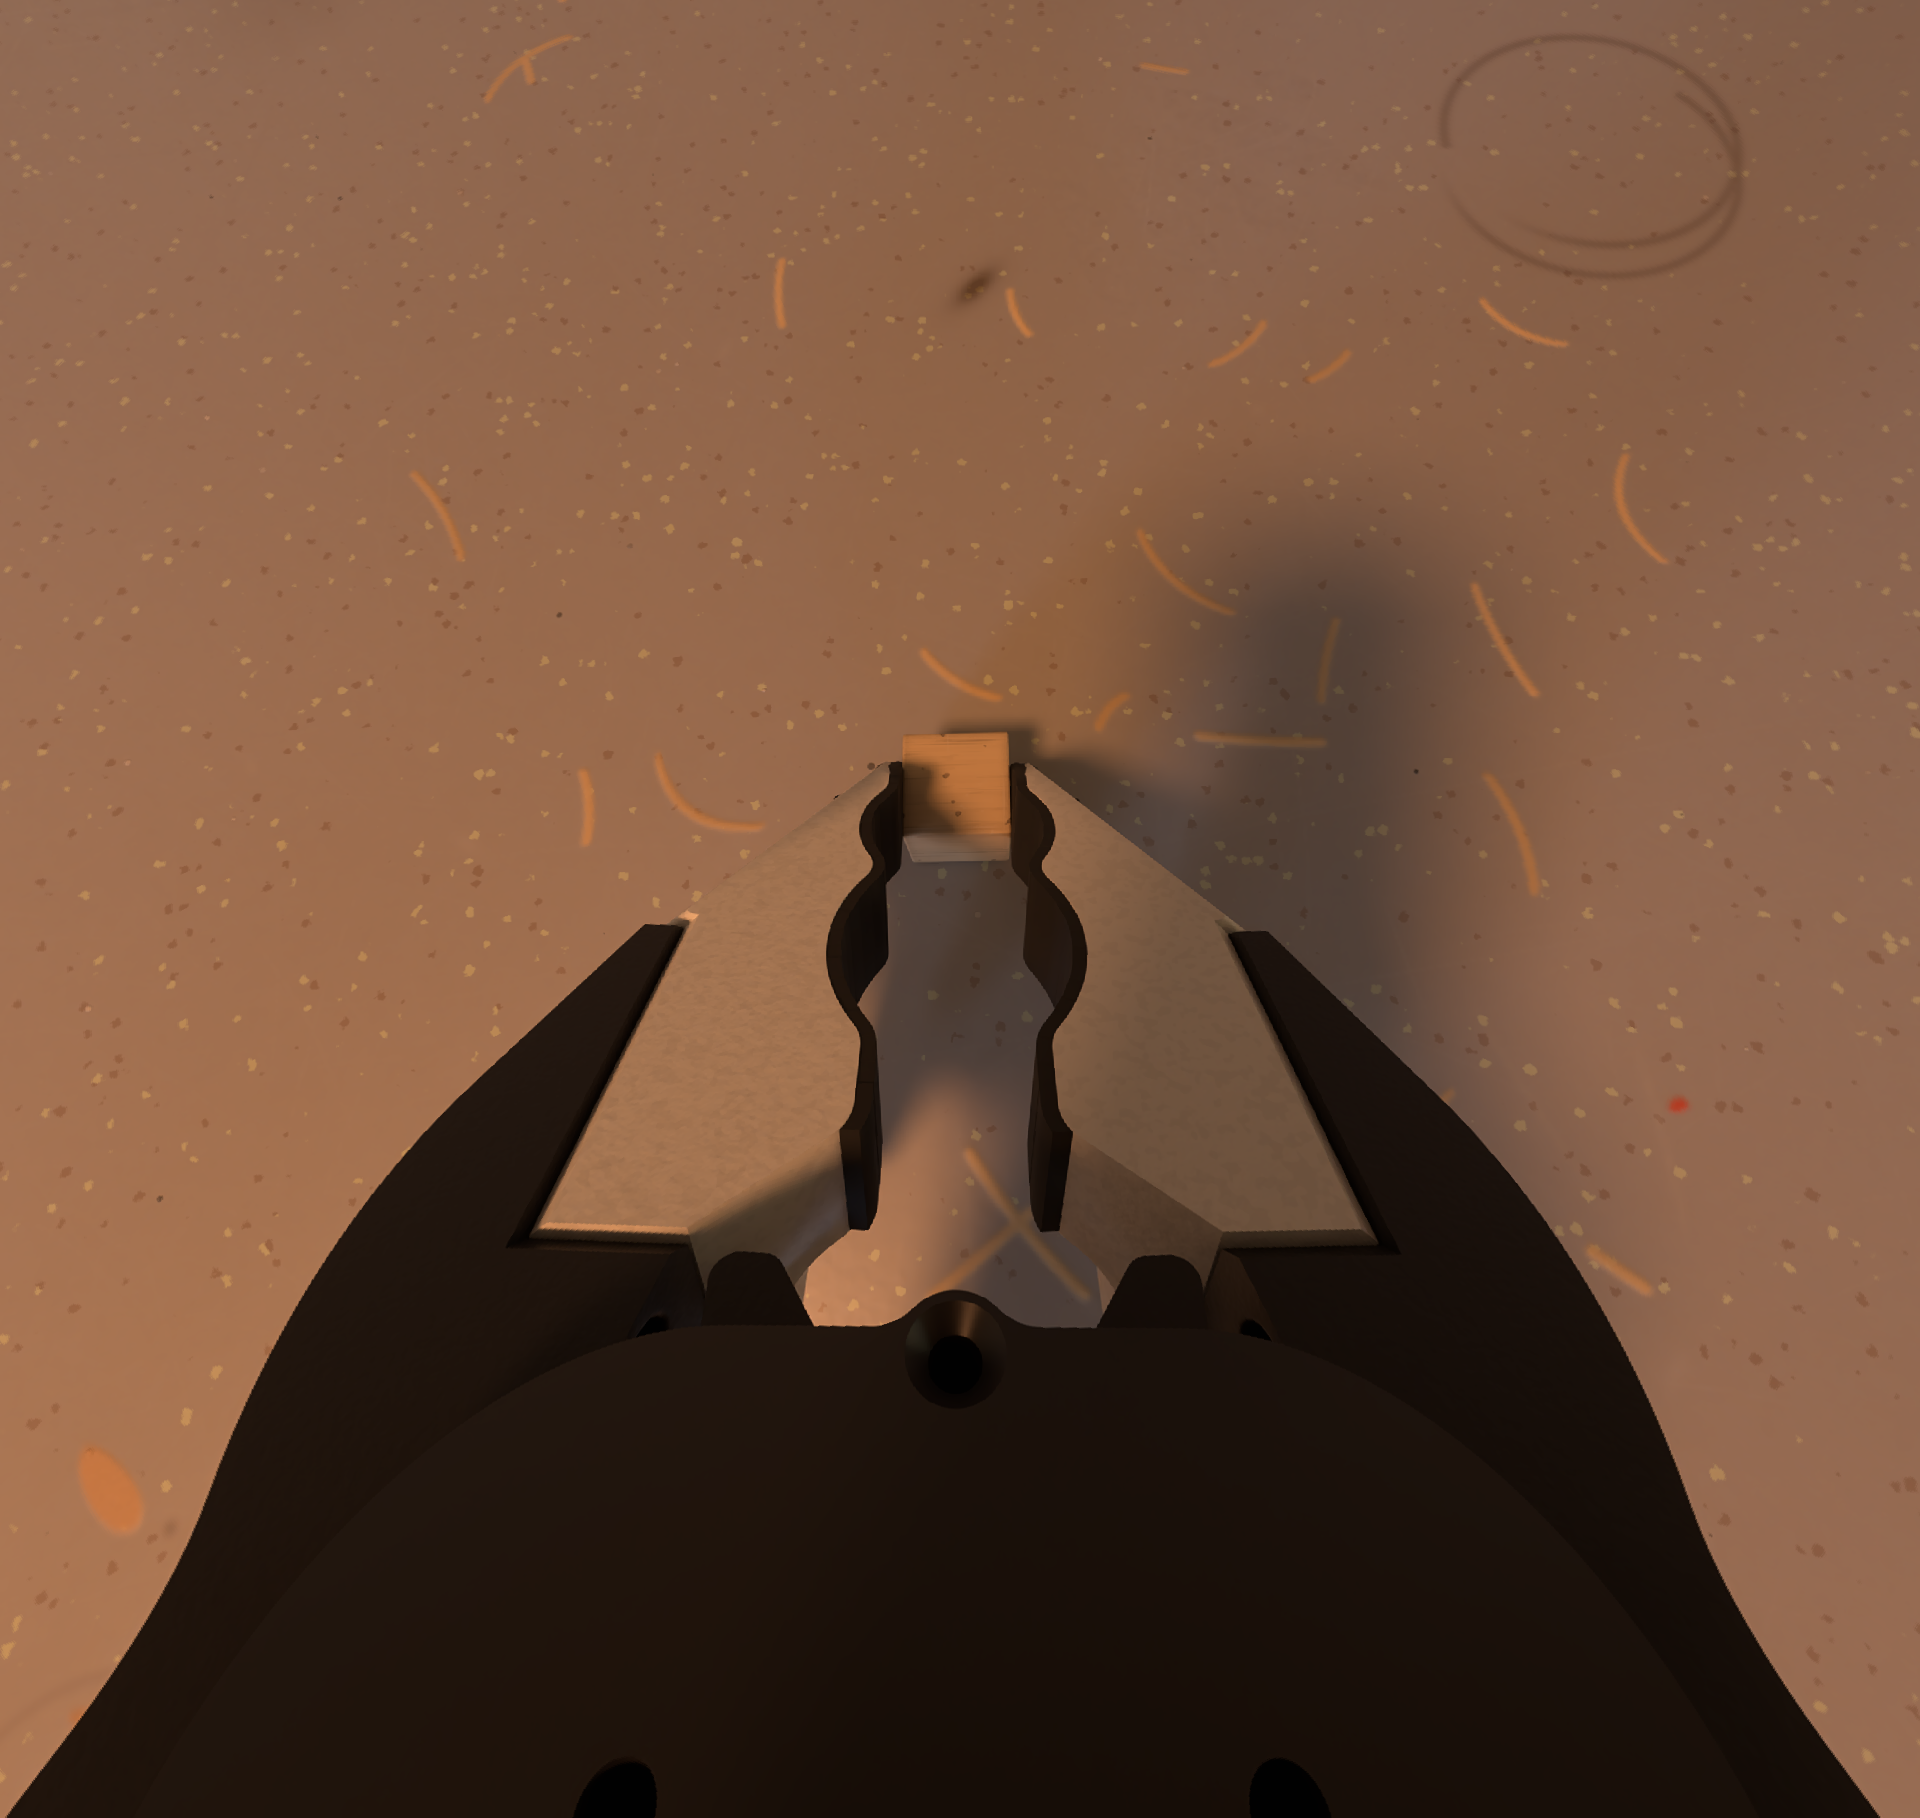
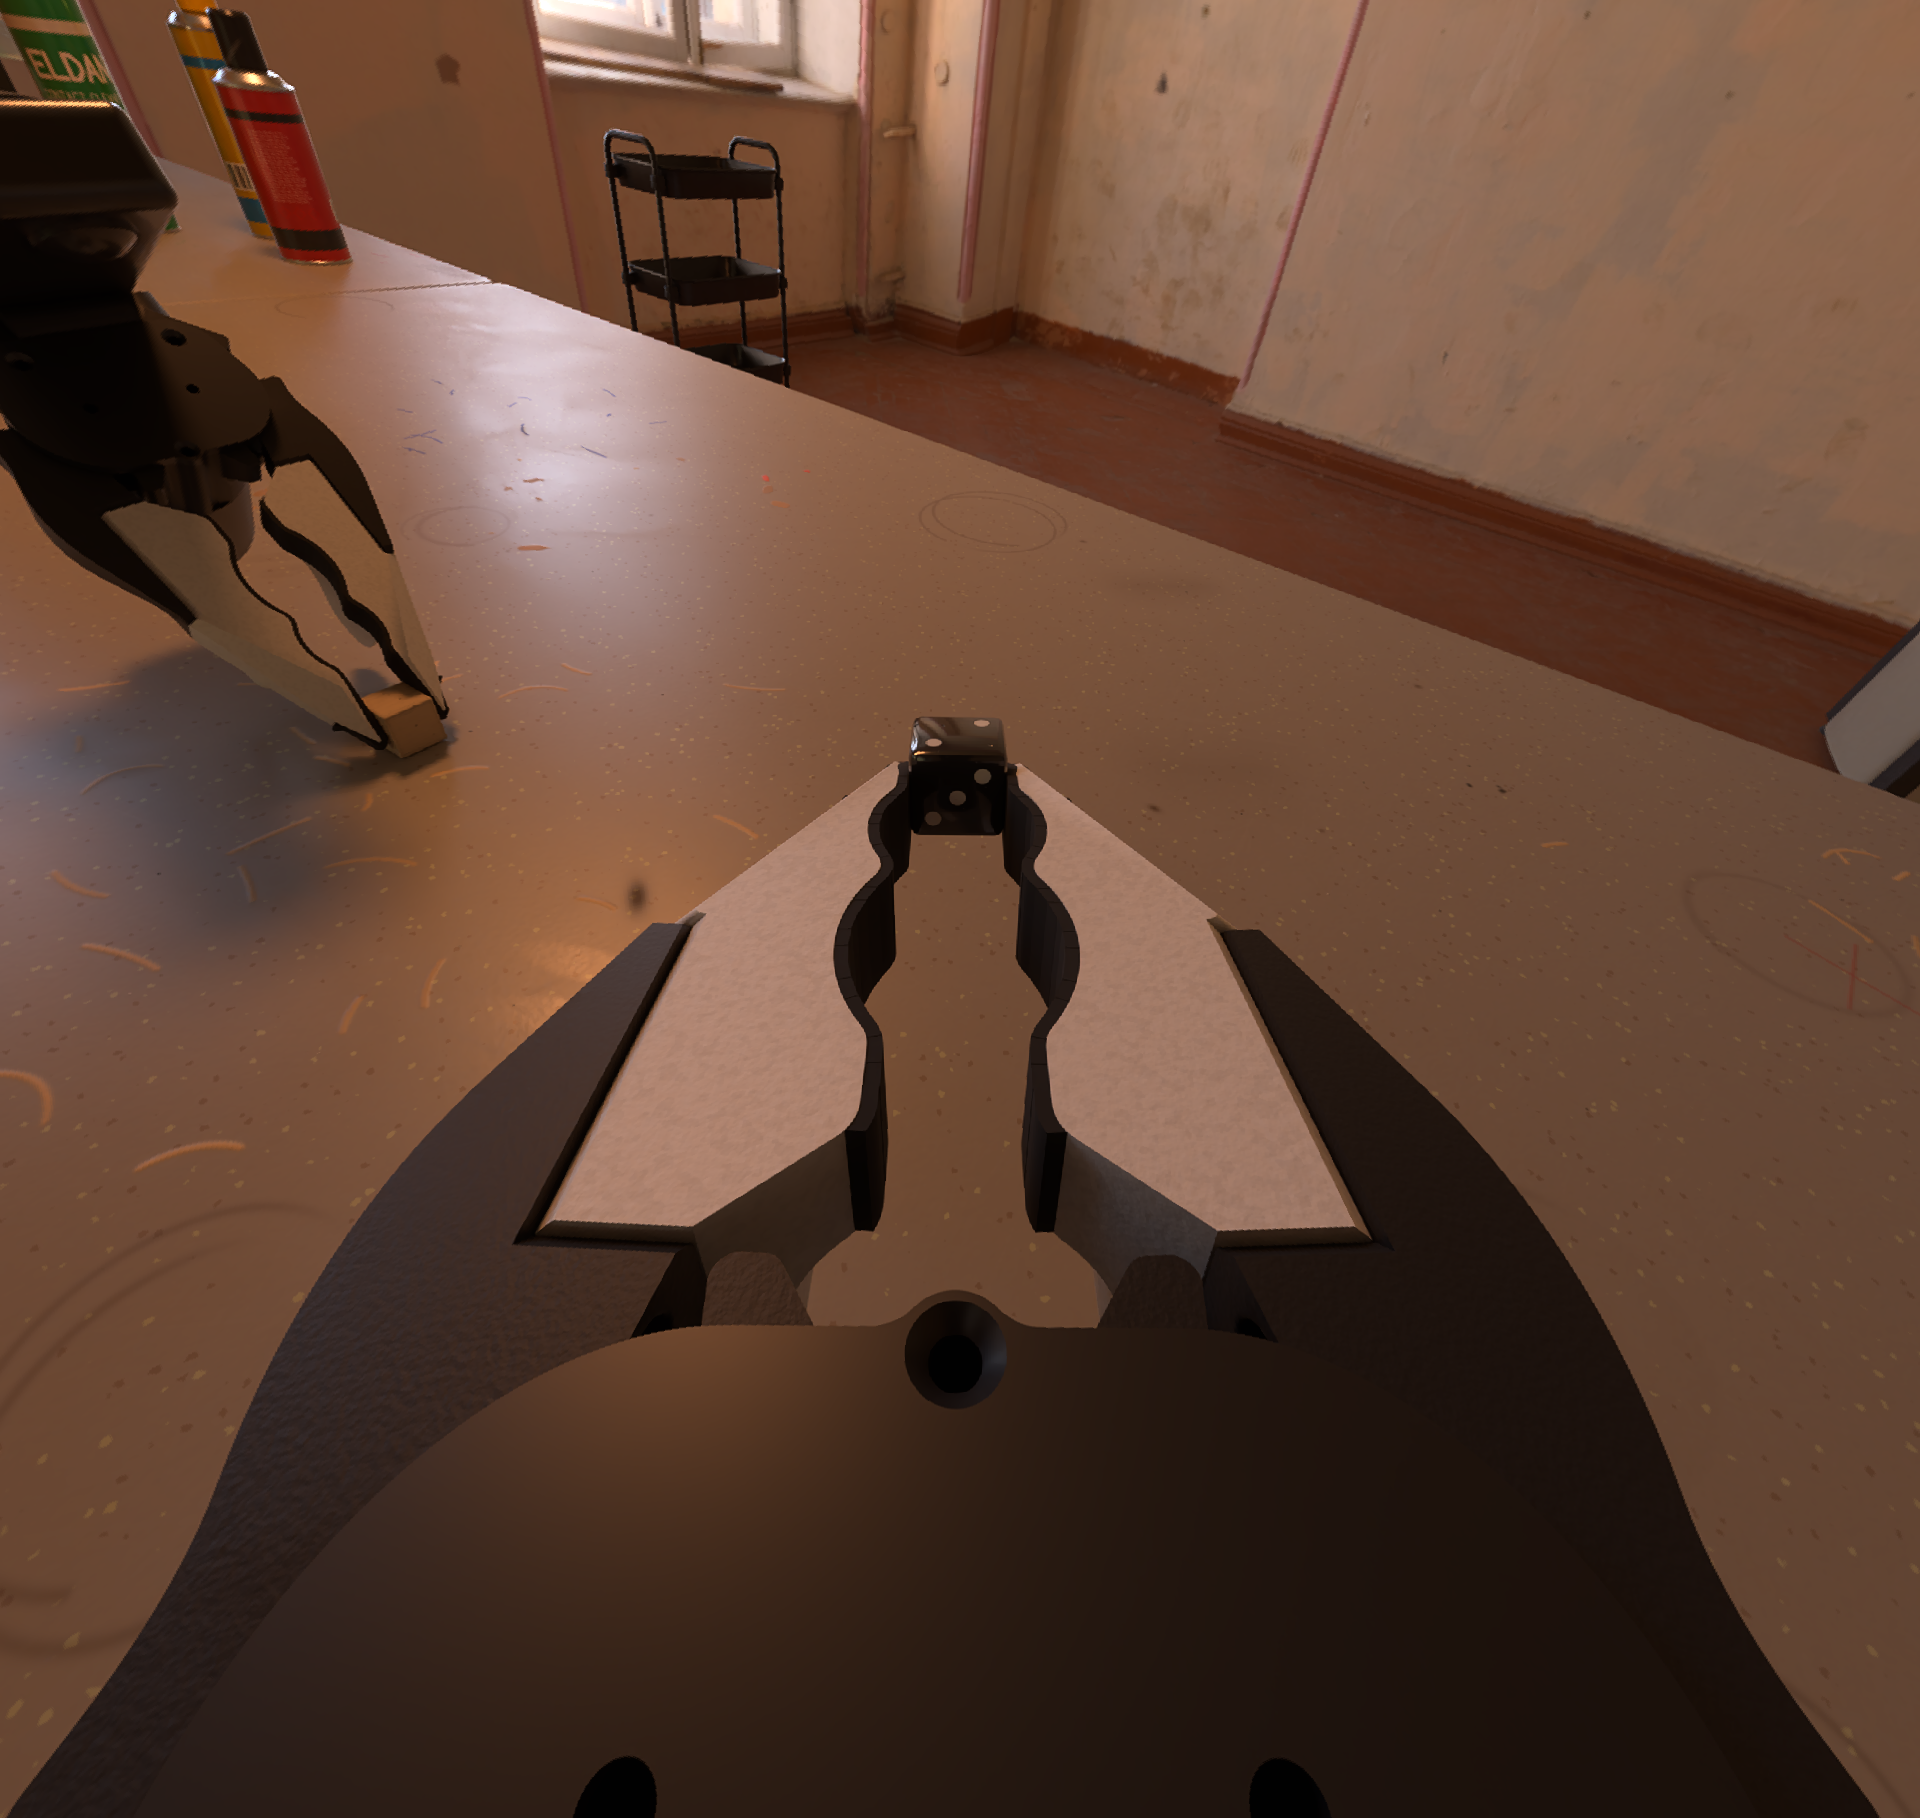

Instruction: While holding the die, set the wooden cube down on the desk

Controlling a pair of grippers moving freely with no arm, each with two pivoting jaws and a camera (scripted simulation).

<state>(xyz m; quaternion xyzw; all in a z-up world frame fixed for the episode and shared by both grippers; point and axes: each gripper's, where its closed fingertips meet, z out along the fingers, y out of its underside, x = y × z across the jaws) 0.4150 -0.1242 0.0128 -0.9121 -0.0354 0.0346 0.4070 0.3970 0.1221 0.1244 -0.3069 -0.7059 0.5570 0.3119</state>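
Observation:
My left gripper [image 1: 957,781] points steeply down at the desk [image 1: 520,418] and is shut on the small pale wooden cube [image 1: 957,781] at its fingertips. In the right wrist view the left gripper [image 2: 400,719] stands at the left with the wooden cube [image 2: 408,719] between its tips, resting on or just at the desk surface [image 2: 1247,729]. My right gripper [image 2: 957,781] is shut on a black die [image 2: 957,776] with white pips and holds it above the desk.
Two spray cans [image 2: 275,168] and a green box [image 2: 47,23] stand at the desk's far left. A black trolley [image 2: 701,251] stands on the floor beyond the desk's far edge. A dark-edged white object [image 2: 1881,719] pokes in at the right edge.

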